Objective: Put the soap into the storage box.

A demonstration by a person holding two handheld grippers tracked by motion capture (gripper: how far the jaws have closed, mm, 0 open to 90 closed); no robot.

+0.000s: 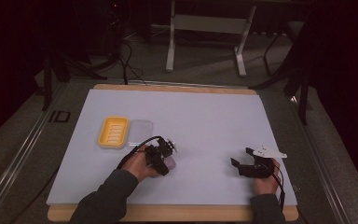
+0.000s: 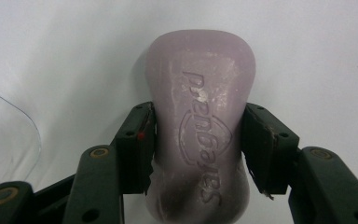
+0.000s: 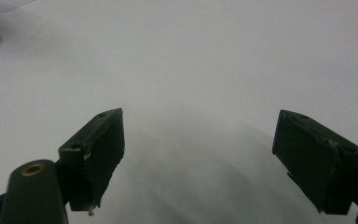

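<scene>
lilac soap bar (image 2: 200,121) is clamped in the left tool (image 2: 198,140); yellow dish (image 1: 113,131) sits empty, placement probably remains; right tool (image 3: 198,154) gapes idle.

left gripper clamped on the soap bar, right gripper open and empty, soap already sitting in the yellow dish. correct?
Not quite: the soap bar is not in the yellow dish. The left gripper view shows both jaws of the left gripper pressed against its sides over the white mat, and the high view shows the dish lying apart, with nothing in it. The right gripper is open and empty, as you said.
</scene>
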